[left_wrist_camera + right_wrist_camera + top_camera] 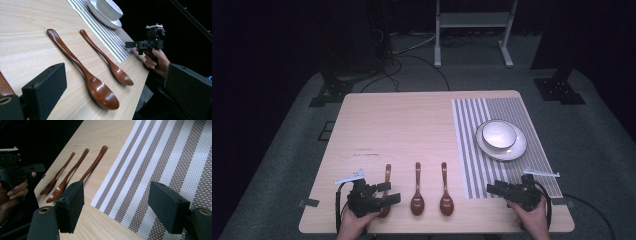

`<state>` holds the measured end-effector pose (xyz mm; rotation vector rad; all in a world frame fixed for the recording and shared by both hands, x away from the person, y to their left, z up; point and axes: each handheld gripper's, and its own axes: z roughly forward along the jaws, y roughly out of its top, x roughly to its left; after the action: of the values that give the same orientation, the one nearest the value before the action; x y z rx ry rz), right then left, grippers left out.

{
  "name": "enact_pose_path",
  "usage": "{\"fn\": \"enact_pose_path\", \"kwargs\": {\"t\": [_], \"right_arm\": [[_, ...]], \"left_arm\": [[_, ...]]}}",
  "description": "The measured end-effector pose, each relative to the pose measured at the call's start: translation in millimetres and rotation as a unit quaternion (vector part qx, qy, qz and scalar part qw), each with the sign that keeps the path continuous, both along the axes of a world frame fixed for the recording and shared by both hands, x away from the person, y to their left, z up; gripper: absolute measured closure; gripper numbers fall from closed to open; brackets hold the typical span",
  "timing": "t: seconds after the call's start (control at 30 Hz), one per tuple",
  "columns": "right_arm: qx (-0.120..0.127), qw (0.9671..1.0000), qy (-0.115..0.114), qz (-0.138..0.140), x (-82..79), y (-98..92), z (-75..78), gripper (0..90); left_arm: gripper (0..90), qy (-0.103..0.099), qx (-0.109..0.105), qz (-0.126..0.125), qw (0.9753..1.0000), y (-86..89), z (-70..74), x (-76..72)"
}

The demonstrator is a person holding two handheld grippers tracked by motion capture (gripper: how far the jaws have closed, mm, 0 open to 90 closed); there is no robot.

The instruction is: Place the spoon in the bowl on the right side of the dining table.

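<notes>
A pale wood worktop (412, 125) stands on grey carpet in a dark room; a striped mat (507, 107) covers its right end, carrying a bowl (498, 134) on a plate (518, 149). Three spoons (417, 192) lie along the near edge. The left tool (387, 194), jaws apart, hides the leftmost spoon's bowl. The right tool (492, 189), jaws apart, hovers at the near right corner.

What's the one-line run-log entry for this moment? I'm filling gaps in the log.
left gripper: open, over left spoon | right gripper: open, over mat edge | three spoons on table | bowl on plate
</notes>
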<state>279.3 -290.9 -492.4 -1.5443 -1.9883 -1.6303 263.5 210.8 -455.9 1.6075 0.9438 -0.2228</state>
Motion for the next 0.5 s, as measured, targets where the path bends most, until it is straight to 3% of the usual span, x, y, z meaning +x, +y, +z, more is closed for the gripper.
{"fn": "enact_pose_path", "kwargs": {"t": [0.5], "right_arm": [[-0.012, 0.9998, 0.003, 0.012, 6.8, 8.6, 4.6, 27.9]], "left_arm": [[2.8, 0.002, 0.000, -0.006, 1.0000, -4.5, 0.6, -1.1]]}}
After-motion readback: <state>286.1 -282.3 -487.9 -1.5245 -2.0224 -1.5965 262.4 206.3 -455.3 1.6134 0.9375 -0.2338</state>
